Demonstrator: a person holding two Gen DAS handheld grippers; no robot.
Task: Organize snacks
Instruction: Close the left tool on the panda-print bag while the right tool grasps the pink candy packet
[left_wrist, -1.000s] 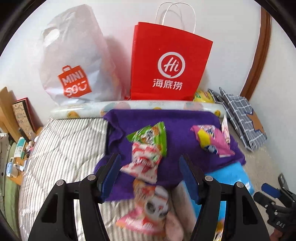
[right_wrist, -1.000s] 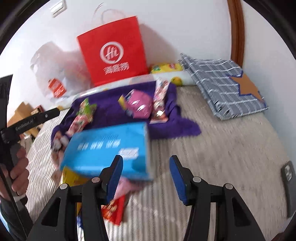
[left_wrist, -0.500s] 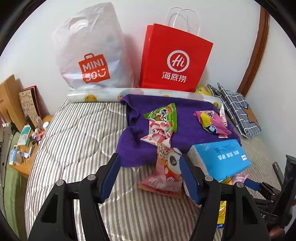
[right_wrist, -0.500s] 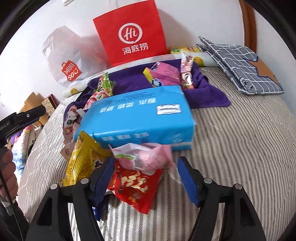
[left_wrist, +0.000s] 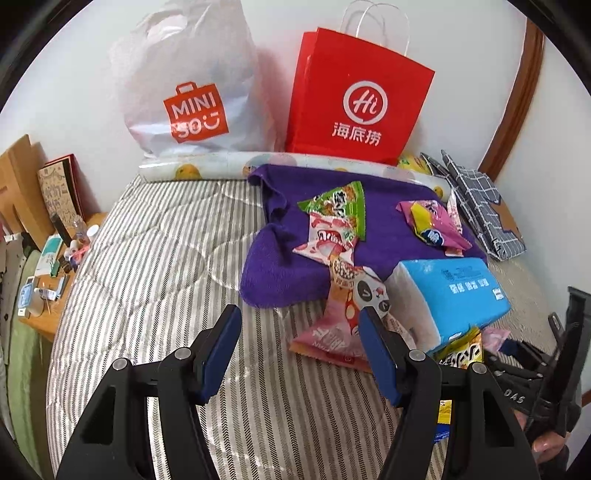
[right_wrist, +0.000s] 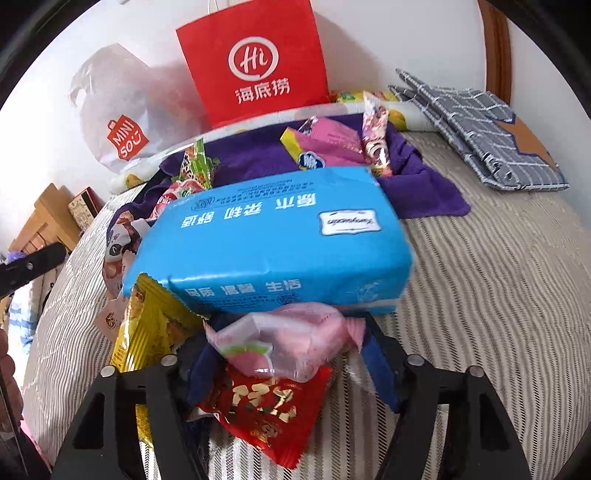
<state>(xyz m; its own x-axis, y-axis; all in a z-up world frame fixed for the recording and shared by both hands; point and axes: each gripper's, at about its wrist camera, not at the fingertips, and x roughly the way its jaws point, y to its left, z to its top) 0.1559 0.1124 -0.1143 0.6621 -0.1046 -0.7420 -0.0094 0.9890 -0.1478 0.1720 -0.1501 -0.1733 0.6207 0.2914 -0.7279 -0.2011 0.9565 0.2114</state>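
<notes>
I'm looking into a bedroom in someone's home. A bed (left_wrist: 155, 266) with a grey-striped quilted mattress fills both views, pushed against a white wall. A plaid pillow (right_wrist: 476, 129) lies by the wooden headboard (left_wrist: 517, 99). Two shopping bags, a red paper bag (left_wrist: 358, 99) and a white plastic bag (left_wrist: 192, 85), lean on the wall, and a cluttered wooden bedside table (left_wrist: 51, 280) stands beside the mattress.

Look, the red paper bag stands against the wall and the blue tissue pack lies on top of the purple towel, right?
Not quite. In the left wrist view the blue tissue pack lies on the striped bed, just in front of the purple towel. The red paper bag does stand against the wall.
</notes>
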